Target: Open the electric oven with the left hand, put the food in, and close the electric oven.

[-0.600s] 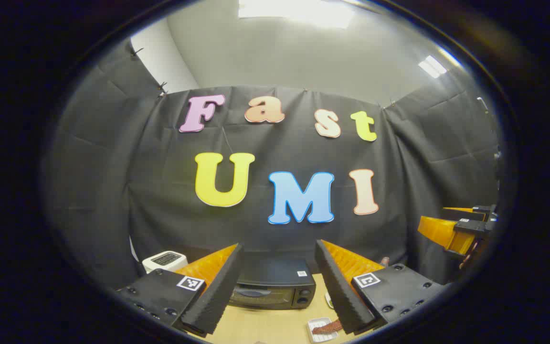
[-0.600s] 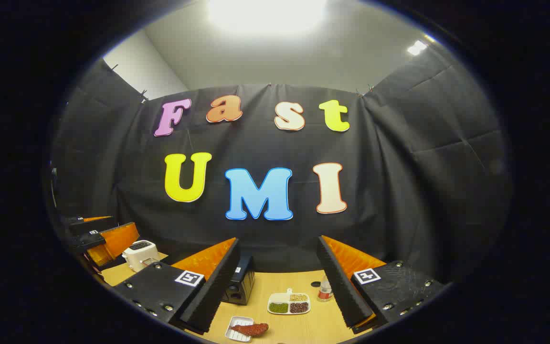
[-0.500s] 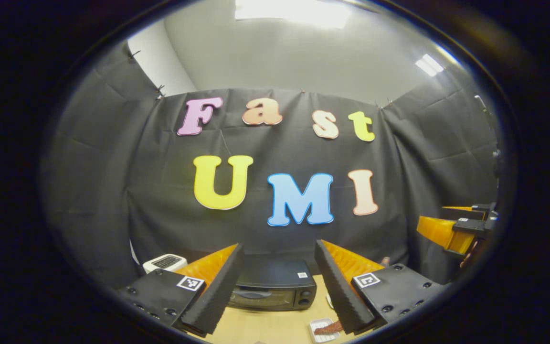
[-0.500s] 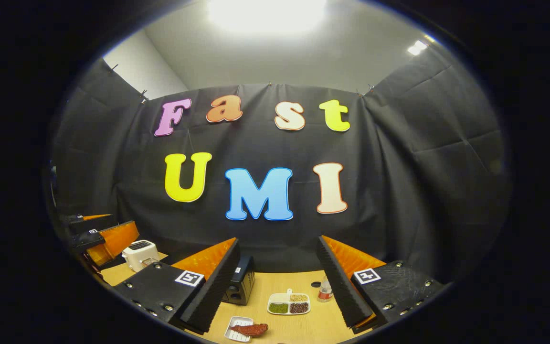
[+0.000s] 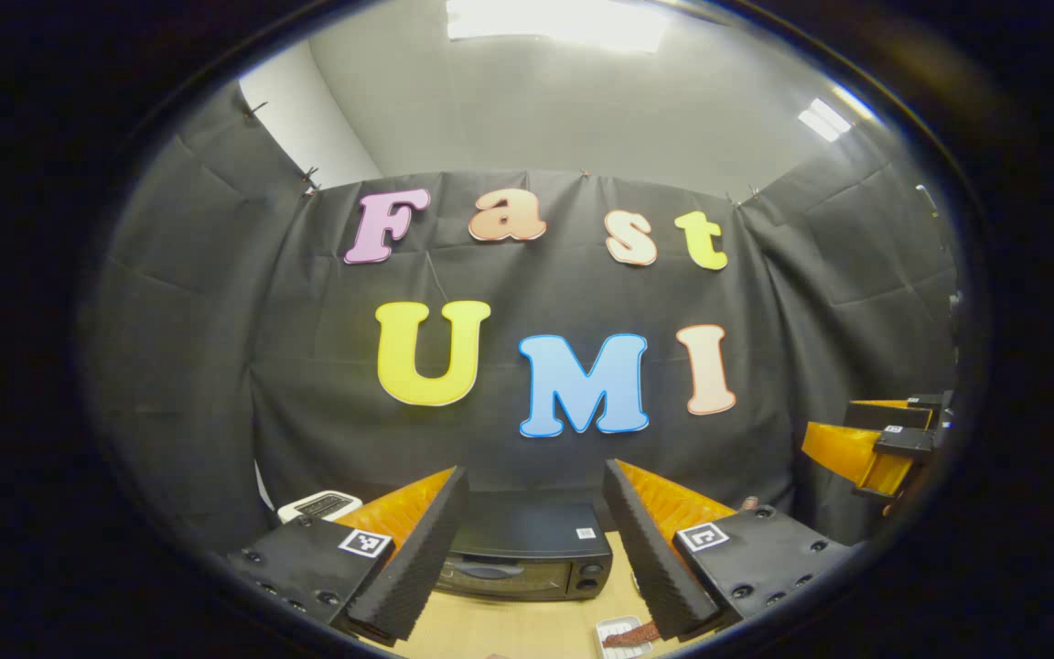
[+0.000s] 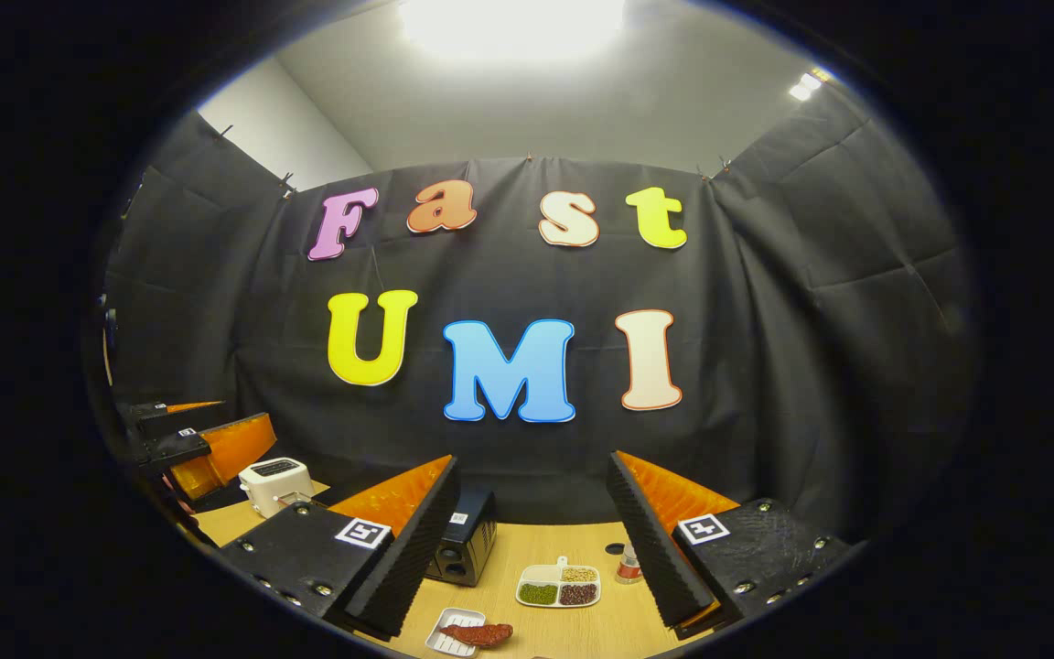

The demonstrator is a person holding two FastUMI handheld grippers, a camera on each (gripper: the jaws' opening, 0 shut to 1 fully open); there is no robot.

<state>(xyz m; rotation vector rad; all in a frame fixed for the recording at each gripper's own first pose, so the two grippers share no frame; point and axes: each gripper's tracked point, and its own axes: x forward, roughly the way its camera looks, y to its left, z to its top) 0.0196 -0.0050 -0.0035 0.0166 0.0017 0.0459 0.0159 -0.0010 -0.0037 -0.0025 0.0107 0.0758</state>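
Both grippers are held above the table [image 6: 582,631] with fingers spread wide and nothing between them. Seen past the left gripper [image 5: 534,549], the electric oven [image 5: 527,554] stands at the table's far edge against the cloth wall, its door shut. Seen past the right gripper [image 6: 536,549], the food [image 6: 477,633], a reddish piece, lies on a small white tray [image 6: 450,641] toward the near edge, with a divided dish [image 6: 559,588] beside it. A white toaster [image 6: 275,482] stands at the far left corner.
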